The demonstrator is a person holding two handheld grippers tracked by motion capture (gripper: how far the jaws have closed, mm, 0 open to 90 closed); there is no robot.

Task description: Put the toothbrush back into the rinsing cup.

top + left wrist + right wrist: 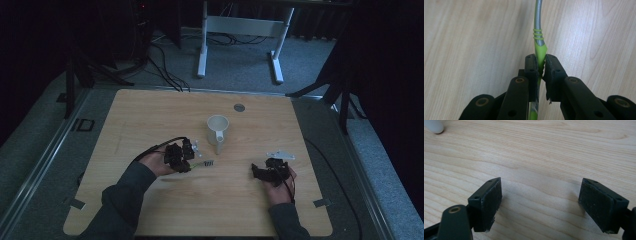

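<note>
A utensil with a light green handle and a grey metal shaft [538, 22] is pinched by its handle between the jaws of my left gripper [540, 62]. In the high view this utensil [202, 163] sticks out to the right of the left gripper [187, 162], just over the table at the middle left. A white cup [218, 126] with a handle stands upright behind it, near the table's centre. My right gripper [256, 171] is at the front right, and its jaws [540, 195] stand wide apart over bare wood.
The wooden table [150, 115] has a small grey round disc [239, 107] near its far edge. A rounded white edge [434, 126] shows in the corner of the right gripper view. Cables [165, 75] and a white desk frame [240, 30] are on the floor beyond.
</note>
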